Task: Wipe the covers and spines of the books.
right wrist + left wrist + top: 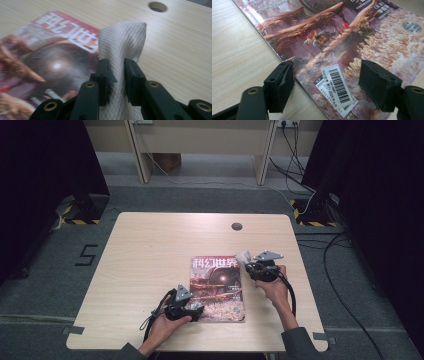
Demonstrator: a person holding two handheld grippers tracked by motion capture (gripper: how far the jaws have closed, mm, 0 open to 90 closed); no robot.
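At the near left of the pale wooden bench, the left claw is held in the person's left hand and sits at the lower left corner of the magazine. In the left gripper view its jaws stand wide apart, one over the bare wood just off the magazine's edge, the other over the cover, with the white barcode label between them. The magazine lies flat, cover up, near the middle of the bench's near half. At its upper right corner the right claw is clamped on a folded white cloth, which rises upright between the jaws. A round cable hole lies farther back.
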